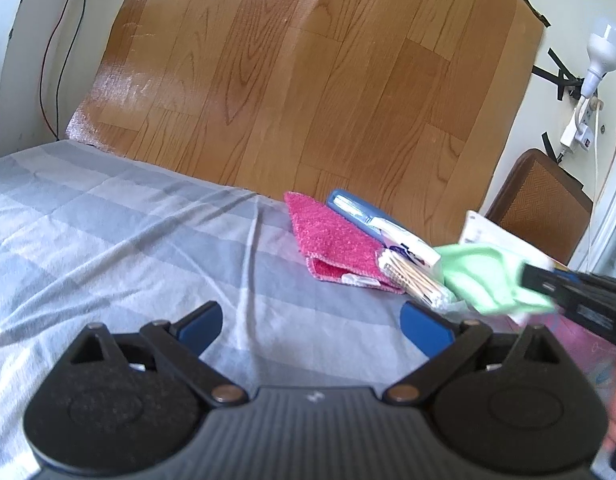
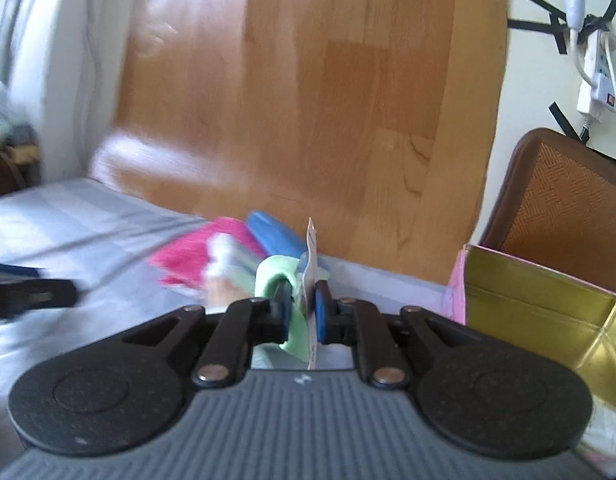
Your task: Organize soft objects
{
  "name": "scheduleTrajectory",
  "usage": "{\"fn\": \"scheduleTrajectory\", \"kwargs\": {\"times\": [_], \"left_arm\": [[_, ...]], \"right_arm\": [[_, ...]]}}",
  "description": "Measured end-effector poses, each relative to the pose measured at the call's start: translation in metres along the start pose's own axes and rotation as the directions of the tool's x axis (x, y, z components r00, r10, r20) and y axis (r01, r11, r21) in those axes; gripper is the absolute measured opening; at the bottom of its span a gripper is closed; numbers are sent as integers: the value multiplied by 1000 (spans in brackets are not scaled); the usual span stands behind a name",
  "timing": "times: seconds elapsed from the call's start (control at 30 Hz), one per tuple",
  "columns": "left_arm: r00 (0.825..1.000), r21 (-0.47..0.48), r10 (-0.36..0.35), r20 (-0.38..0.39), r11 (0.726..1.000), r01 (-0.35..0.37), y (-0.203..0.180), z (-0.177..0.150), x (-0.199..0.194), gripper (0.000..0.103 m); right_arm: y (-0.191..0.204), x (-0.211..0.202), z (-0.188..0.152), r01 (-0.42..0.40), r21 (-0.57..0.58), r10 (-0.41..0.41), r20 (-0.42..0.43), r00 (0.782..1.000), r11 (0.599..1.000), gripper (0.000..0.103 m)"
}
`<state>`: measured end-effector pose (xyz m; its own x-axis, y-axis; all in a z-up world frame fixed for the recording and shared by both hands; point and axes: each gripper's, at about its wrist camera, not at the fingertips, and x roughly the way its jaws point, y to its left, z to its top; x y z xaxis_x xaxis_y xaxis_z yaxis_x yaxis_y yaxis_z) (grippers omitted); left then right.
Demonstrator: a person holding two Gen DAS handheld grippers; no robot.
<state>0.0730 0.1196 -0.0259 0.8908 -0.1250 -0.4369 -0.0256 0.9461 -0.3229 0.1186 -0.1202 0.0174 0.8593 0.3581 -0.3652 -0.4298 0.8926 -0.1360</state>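
Note:
A light green cloth with a white card tag is pinched between the blue pads of my right gripper, which is shut on it. In the left wrist view the same green cloth hangs above the bed from the right gripper, which reaches in from the right. My left gripper is open over the bare grey-blue checked sheet, holding nothing. A pink towel lies folded near the wall, to the left of the green cloth.
A blue case, a white box and a pack of cotton swabs lie beside the towel. An open box with a gold inside stands at the right. A brown chair is behind it. A wood-pattern panel backs the bed.

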Motion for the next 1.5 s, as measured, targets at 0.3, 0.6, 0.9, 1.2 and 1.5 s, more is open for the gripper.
{"fn": "scheduleTrajectory", "kwargs": {"times": [0.3,0.6,0.9,1.2,1.5], "left_arm": [[999,5,-51,-13,999,51,-1,0,-1,101],[993,34,-112,-48,993,114,-7,-2,0,101],[989,59,-101,-104,992,108,-13,-3,7,101],[958,72,-214,-189,970,231,-46,-14,-1,101],[937,188,-174,-302,953,237,-94,-33,10,95]], "right_arm": [[-6,-95,-26,-356,212,363,6,932,910,15],[-41,-88,-66,-227,394,282,-86,956,891,25],[-45,-115,-84,-130,307,157,-66,985,943,58],[-23,-112,-95,-192,165,213,-115,970,967,75],[-13,-98,-94,-170,72,179,-133,975,983,81]]}}
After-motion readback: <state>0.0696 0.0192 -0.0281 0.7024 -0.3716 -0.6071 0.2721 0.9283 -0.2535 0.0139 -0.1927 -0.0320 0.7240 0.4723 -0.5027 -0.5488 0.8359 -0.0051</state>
